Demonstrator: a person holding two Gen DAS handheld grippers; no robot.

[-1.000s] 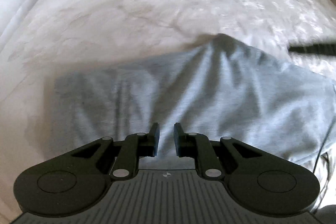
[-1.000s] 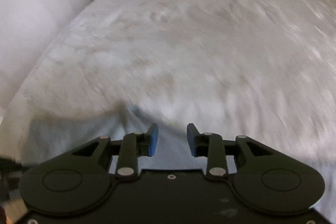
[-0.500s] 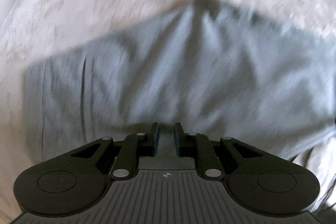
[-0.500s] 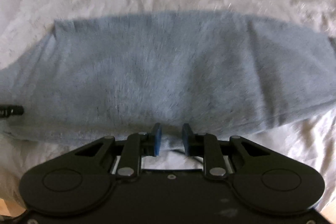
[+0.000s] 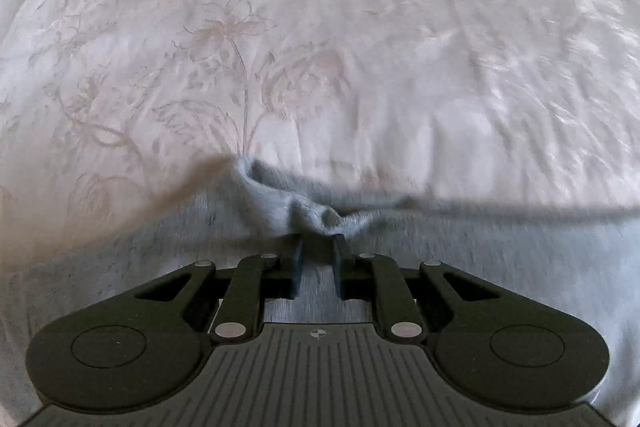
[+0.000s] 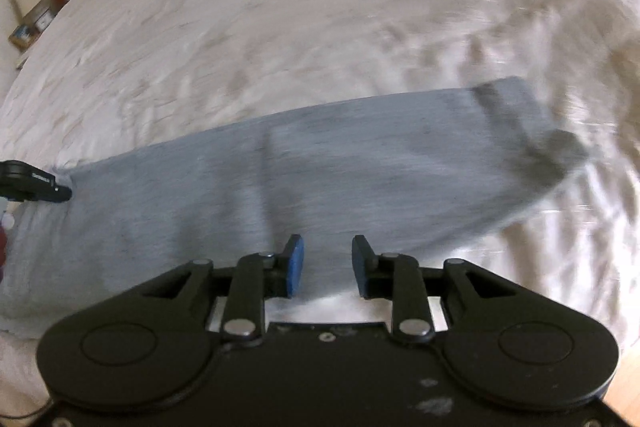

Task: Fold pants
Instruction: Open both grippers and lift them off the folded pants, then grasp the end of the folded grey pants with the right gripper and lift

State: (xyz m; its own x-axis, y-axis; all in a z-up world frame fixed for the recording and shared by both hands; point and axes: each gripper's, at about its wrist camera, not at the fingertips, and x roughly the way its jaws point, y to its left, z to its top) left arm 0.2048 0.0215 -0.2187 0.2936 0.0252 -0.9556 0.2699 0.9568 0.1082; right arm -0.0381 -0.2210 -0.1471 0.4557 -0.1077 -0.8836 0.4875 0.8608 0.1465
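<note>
**Left gripper pinching grey pants edge on bed, right gripper opening above them**

Grey pants [image 6: 320,179] lie on a white bedspread [image 5: 320,47] with a faint floral pattern, stretched as a long band across the right wrist view, lower left to upper right. The far right end [image 6: 532,135] looks folded or cuffed and darker, but it is motion-blurred. A vertical crease runs through the middle of the fabric. In the left wrist view the pants fill the lower part of the frame, with the fabric edge bunched into a small raised ridge [image 5: 296,203] right at the fingertips.

Left gripper [image 5: 318,247]: jaws narrow, and the bunched grey cloth sits between and over the tips, so it looks pinched on the pants edge. The same gripper shows in the right wrist view as a dark tip [image 6: 36,183] at the left end of the pants, touching the fabric there.

Right gripper [image 6: 327,247]: jaws are opening, moderate gap, blue pads [image 6: 295,267] visible. The pants lie below the gap, but the pads do not press on the fabric; nothing is held.

Writing: small pale lettering on the side of the left gripper in the right wrist view, too small and blurred to read. No other brand or label legible. Crosshair mark on the left gripper body [image 5: 318,333].

Background: a small framed item [image 6: 24,35] on a shelf beside the bed, upper left, details unclear.
</note>
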